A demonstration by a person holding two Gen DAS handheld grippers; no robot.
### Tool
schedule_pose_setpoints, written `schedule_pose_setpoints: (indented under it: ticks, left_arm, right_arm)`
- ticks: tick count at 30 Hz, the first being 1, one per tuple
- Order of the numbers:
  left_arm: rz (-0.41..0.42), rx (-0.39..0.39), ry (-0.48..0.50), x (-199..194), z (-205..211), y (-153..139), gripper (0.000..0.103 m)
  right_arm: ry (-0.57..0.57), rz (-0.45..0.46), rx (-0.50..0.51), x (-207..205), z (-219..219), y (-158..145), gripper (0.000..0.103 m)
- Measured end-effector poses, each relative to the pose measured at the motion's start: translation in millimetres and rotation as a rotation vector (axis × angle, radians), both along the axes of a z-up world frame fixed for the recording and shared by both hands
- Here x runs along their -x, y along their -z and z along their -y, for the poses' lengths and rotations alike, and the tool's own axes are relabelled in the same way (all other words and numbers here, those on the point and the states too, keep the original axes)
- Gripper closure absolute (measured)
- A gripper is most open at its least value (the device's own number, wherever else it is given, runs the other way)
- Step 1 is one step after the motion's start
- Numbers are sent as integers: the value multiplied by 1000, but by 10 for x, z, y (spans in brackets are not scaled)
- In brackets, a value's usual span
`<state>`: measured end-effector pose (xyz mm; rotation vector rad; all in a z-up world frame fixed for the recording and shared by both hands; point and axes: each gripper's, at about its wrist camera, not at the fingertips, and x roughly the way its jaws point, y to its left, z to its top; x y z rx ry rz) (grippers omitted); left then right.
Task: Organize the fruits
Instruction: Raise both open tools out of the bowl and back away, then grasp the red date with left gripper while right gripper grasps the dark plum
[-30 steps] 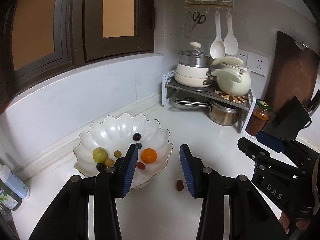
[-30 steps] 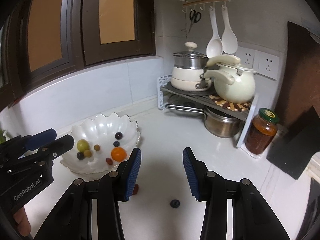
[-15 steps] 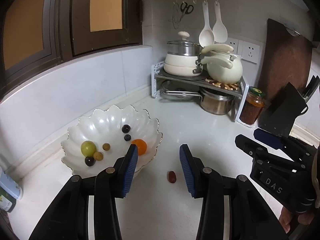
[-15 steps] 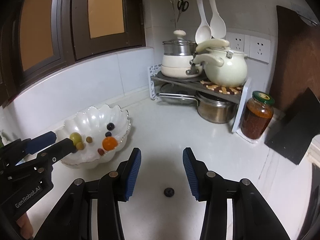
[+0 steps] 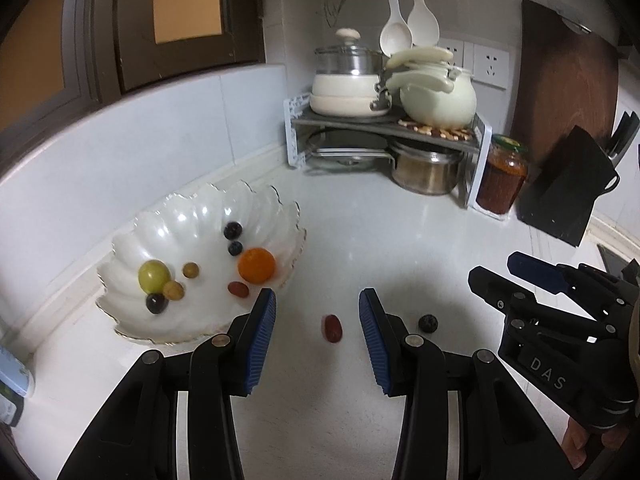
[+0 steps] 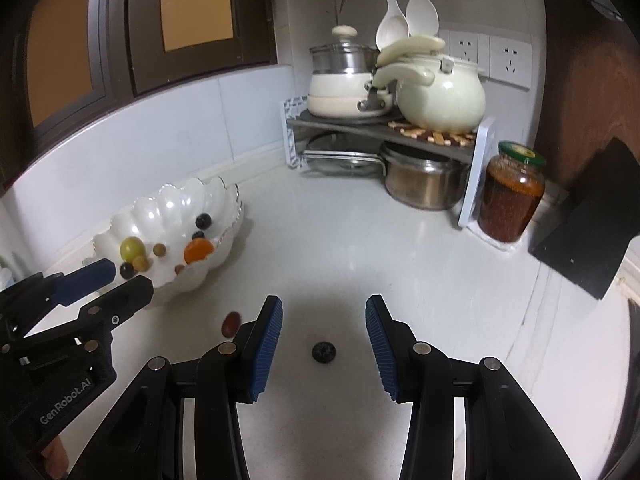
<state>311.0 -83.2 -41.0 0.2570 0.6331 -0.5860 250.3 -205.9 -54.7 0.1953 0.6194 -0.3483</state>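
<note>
A white scalloped bowl [image 5: 188, 216] [image 6: 176, 204] on the white counter holds an orange [image 5: 256, 265], a green fruit [image 5: 153, 276], dark berries and other small fruits. A red date [image 5: 332, 328] [image 6: 231, 323] lies loose on the counter, just ahead of my left gripper [image 5: 317, 316] and between its open fingers. A dark blueberry [image 6: 323, 352] [image 5: 428, 323] lies on the counter between the open fingers of my right gripper [image 6: 323, 322]. Neither gripper touches its fruit. Each gripper shows in the other's view, the right gripper [image 5: 520, 276] at the right edge, the left gripper [image 6: 120, 284] at the left.
A corner rack [image 5: 384, 124] with pots and a cream kettle stands at the back. A jar of red sauce [image 5: 502, 178] and a black knife block [image 5: 568, 192] stand to its right. A bottle [image 5: 12, 384] sits at the far left edge.
Both grippers have sunk toward the counter; the bowl, date and blueberry now look nearer. The date has come between the left fingers and the blueberry between the right. Jaw widths are unchanged.
</note>
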Motion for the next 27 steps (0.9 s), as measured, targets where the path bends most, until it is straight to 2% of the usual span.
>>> schedule_pose_setpoints:
  ticks: [6, 19, 27]
  left_arm:
    - [-46, -26, 9, -42, 62, 225, 60]
    - [-54, -67, 26, -128, 188, 602, 61]
    - [-95, -69, 12, -253, 239, 778, 63]
  right_arm:
    - [-1, -28, -3, -33, 6, 171, 58]
    - [-13, -92, 7, -150, 0, 532, 58]
    - [-22, -123, -19, -259, 19, 705, 58]
